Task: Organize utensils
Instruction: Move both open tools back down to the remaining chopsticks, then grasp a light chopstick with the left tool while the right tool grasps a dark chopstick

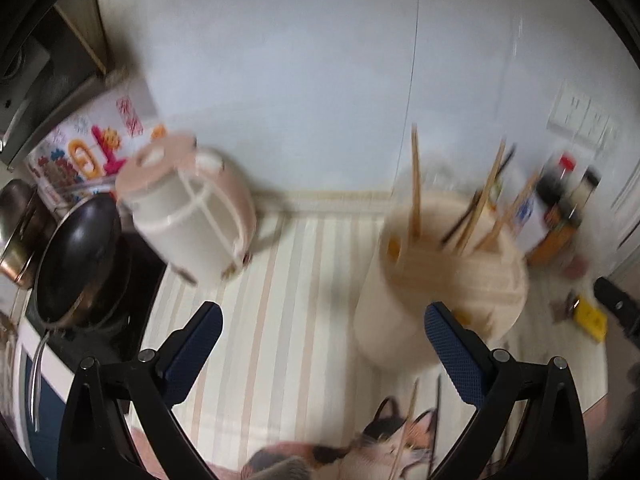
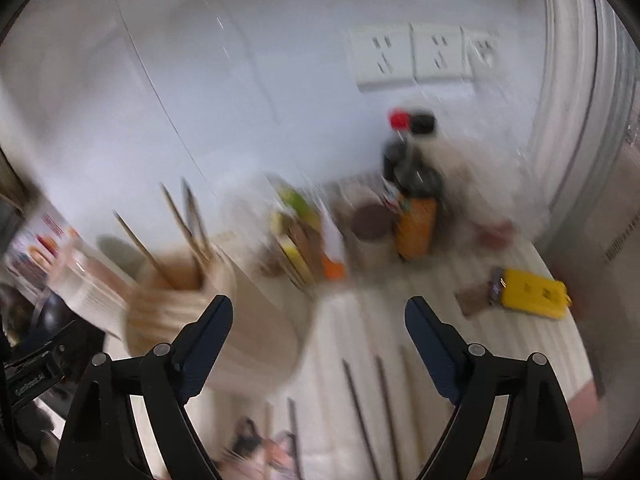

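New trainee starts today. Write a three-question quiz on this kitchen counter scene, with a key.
1. True or false: the left gripper is clamped on a chopstick.
2. Where do most of the chopsticks stand?
A. in the black pan
B. upright in the round holder
C. inside the yellow box
3. Fill in: loose chopsticks lie flat on the striped ____, below the right gripper.

Key
1. False: its jaws are wide apart with nothing between them.
2. B: they stand in the round holder.
3. Counter: the striped counter, in front of the holder.
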`<state>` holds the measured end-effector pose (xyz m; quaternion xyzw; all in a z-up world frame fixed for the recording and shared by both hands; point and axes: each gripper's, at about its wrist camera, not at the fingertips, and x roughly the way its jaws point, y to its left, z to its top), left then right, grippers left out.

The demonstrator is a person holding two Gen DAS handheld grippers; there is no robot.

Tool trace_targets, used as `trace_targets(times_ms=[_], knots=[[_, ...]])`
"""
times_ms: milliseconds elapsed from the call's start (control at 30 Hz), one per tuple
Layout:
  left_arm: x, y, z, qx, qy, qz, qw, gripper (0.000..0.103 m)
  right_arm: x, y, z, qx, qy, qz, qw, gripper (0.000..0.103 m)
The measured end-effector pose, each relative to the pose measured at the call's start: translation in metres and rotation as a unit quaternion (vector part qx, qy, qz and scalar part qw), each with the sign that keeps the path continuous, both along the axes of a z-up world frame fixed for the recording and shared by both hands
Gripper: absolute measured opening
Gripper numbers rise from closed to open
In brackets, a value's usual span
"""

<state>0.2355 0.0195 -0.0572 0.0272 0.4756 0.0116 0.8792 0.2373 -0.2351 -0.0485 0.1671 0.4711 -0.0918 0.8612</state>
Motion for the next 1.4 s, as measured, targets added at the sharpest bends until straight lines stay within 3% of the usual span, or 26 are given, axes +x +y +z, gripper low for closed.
trace_targets(times_ms=[167, 267, 333, 500, 600, 700, 800, 867, 933, 1033, 1200, 1400], knots=[[-0.018, -0.014, -0.065, 0.008, 0.076, -0.013, 0.9970, 0.103, -0.014, -0.007, -0.049, 0.008, 0.074, 0.015, 0.997, 0.089], [-0.026, -0.023, -0.103, 0.003, 0.122, -0.028, 0.9921, 0.103, -0.023, -0.006, -0.088, 0.025, 0.129, 0.035, 0.991, 0.072], [-0.030, -0.031, -0.136, -0.009, 0.171, -0.036, 0.9846, 0.101, -0.025, -0.003, -0.109, 0.031, 0.158, 0.048, 0.986, 0.054], [-0.041, -0.052, -0.186, -0.010, 0.234, -0.062, 0.9702, 0.080, -0.033, 0.005, -0.153, 0.040, 0.213, 0.077, 0.973, 0.036], [-0.047, -0.065, -0.205, -0.001, 0.254, -0.080, 0.9640, 0.070, -0.035, 0.007, -0.173, 0.044, 0.234, 0.088, 0.967, 0.035], [-0.052, -0.071, -0.216, -0.003, 0.268, -0.086, 0.9596, 0.055, -0.031, 0.008, -0.185, 0.044, 0.247, 0.093, 0.964, 0.035], [-0.054, -0.074, -0.213, -0.005, 0.258, -0.089, 0.9621, 0.039, -0.026, 0.010, -0.194, 0.044, 0.259, 0.097, 0.960, 0.035], [-0.054, -0.075, -0.210, -0.004, 0.253, -0.087, 0.9635, 0.012, -0.024, 0.012, -0.203, 0.041, 0.272, 0.102, 0.956, 0.035], [-0.052, -0.069, -0.210, -0.006, 0.253, -0.074, 0.9645, 0.006, -0.022, 0.013, -0.211, 0.037, 0.282, 0.106, 0.953, 0.035], [-0.048, -0.049, -0.208, -0.007, 0.253, -0.040, 0.9667, 0.005, -0.024, 0.017, -0.220, 0.026, 0.297, 0.112, 0.948, 0.032], [-0.046, -0.021, -0.206, -0.028, 0.263, -0.007, 0.9643, 0.005, -0.033, 0.025, -0.221, 0.002, 0.301, 0.114, 0.947, 0.007], [-0.049, -0.012, -0.203, -0.039, 0.265, -0.023, 0.9633, 0.010, -0.056, 0.039, -0.223, 0.044, 0.313, 0.123, 0.941, 0.007]])
